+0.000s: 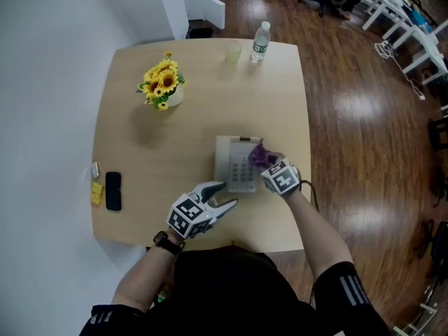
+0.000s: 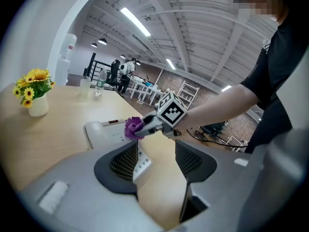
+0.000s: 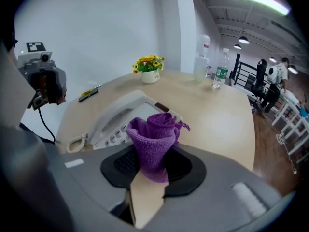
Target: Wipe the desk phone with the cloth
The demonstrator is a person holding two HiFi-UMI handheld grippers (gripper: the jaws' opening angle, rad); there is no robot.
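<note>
A pale grey desk phone [image 1: 234,165] lies near the table's front right, handset on its left side. My right gripper [image 1: 267,165] is shut on a bunched purple cloth [image 1: 260,154], which rests over the phone's right edge beside the keypad. In the right gripper view the cloth [image 3: 153,140] stands up between the jaws, with the phone [image 3: 117,117] just beyond. My left gripper [image 1: 229,194] hovers open and empty at the phone's near left corner. The left gripper view shows the phone [image 2: 103,132] and the cloth [image 2: 133,127] ahead of its spread jaws.
A vase of sunflowers [image 1: 163,85] stands at the table's back left. A water bottle [image 1: 260,41] and a clear cup [image 1: 233,51] stand at the far edge. A black smartphone [image 1: 113,190] and a yellow item [image 1: 96,193] lie by the left edge. Wooden floor [image 1: 364,124] lies to the right.
</note>
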